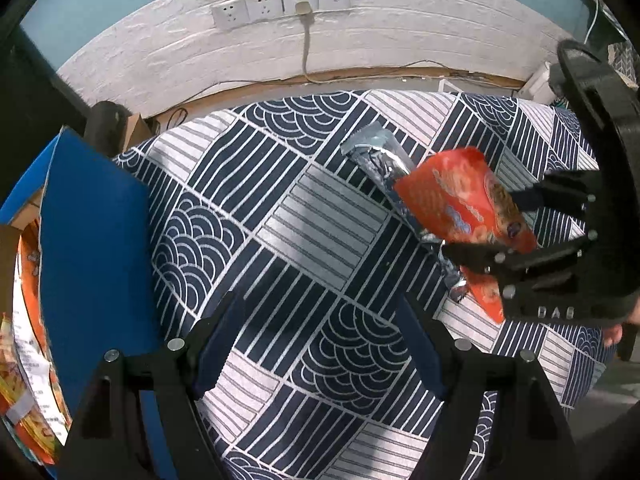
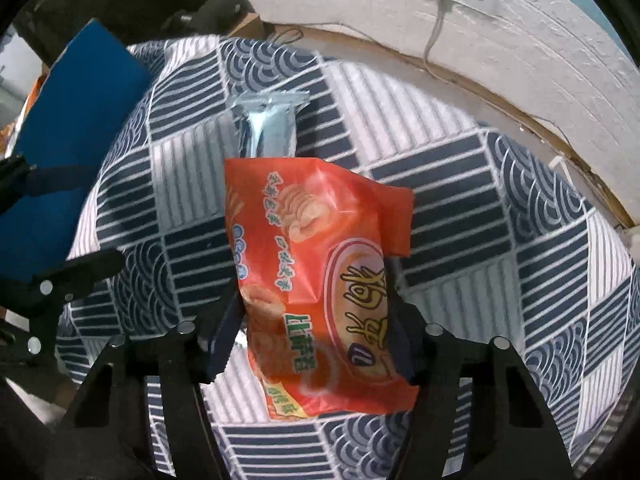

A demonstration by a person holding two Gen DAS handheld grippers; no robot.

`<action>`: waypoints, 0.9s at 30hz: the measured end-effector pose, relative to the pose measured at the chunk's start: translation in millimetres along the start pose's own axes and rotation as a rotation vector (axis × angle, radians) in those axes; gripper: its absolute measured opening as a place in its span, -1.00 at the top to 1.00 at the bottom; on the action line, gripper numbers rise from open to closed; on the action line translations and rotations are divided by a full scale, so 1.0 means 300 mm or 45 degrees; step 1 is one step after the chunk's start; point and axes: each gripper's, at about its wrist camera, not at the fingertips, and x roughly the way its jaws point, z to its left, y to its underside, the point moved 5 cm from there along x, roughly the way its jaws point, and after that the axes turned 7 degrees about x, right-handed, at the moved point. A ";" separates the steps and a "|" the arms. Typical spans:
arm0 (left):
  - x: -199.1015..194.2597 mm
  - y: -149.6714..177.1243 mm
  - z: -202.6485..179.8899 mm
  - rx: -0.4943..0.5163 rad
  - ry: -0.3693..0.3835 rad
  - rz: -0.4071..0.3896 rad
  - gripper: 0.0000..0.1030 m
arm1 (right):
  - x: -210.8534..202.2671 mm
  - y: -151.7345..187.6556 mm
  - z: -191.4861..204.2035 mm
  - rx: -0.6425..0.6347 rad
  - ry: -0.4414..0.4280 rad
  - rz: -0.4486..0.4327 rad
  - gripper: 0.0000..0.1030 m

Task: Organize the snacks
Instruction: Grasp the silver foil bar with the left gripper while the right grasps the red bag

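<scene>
Snack packet (image 2: 316,288), orange and glossy (crinkled plastic), is hanging clamped in the right gripper (image 2: 316,320) jaws above the surface. A silver foil packet (image 2: 268,128) is lying just behind it on the navy-and-white patterned cloth (image 1: 280,220). The left gripper (image 1: 320,344) jaws are gaping, grasping nothing, beside a blue box (image 1: 92,232).

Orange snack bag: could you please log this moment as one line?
right gripper: shut on orange snack bag | left gripper: open | silver packet: on tablecloth
</scene>
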 end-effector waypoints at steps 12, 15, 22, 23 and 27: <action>-0.036 0.083 -0.041 0.051 -0.010 0.011 -0.54 | -0.053 0.158 0.032 0.133 -0.004 -0.007 0.09; -0.033 0.089 -0.060 0.039 0.015 0.021 -0.54 | -0.091 0.181 0.001 0.181 -0.005 -0.031 0.17; -0.018 0.059 -0.121 0.051 0.017 0.027 -0.54 | -0.147 0.201 -0.102 0.264 0.051 -0.071 0.19; -0.013 0.052 -0.127 0.041 0.025 0.030 -0.54 | -0.155 0.204 -0.123 0.271 0.080 -0.079 0.19; 0.010 0.022 -0.148 -0.033 0.080 0.042 -0.54 | -0.163 0.212 -0.201 0.302 0.140 -0.094 0.19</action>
